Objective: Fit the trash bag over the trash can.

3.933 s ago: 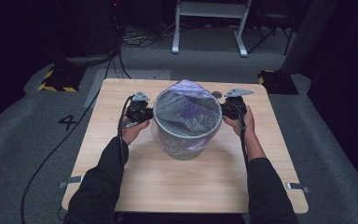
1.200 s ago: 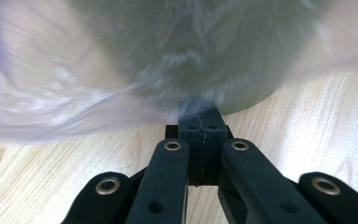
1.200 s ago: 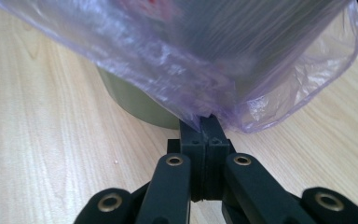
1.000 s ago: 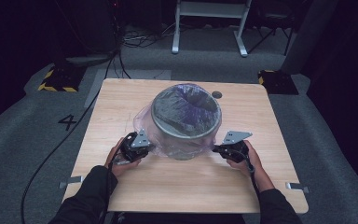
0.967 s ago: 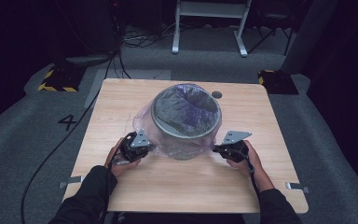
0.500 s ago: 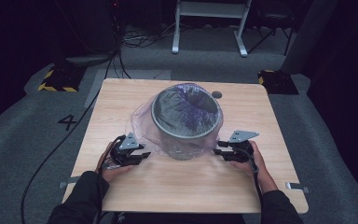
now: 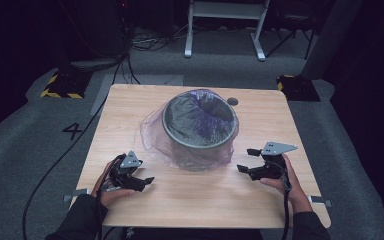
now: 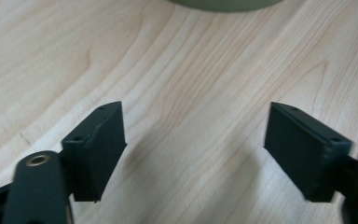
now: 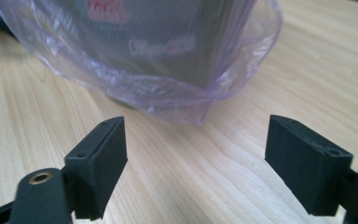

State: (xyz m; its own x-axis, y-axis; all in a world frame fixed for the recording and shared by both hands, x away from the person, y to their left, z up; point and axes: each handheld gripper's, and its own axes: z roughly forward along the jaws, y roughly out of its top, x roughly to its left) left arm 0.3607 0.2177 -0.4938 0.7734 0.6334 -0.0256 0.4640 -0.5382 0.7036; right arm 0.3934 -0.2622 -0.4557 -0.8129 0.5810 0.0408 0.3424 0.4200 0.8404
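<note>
A grey-green bin (image 7: 200,131) stands in the middle of the wooden table (image 7: 130,105), lined with a thin purple plastic bag (image 7: 152,137) that is folded over its rim and hangs down its sides. My left gripper (image 7: 147,176) sits at the bin's front left, near the table's front edge; its jaws have just been opening and stand open over bare wood (image 8: 193,140). My right gripper (image 7: 246,161) is at the bin's front right; its jaws have also just been opening, with nothing between them. The bag's loose hem (image 9: 186,100) lies just beyond them.
A small dark hole (image 7: 232,101) marks the table behind the bin. Beyond the table are a white metal stand (image 7: 225,25), cables on the grey carpet and two black-and-yellow floor blocks (image 7: 60,86). A cable (image 7: 55,160) trails off the table's left side.
Both grippers have let go of the bag's hem, their jaws have opened, and both have drawn back from the bin towards the table's front edge. The bag hangs loose around the bin.
</note>
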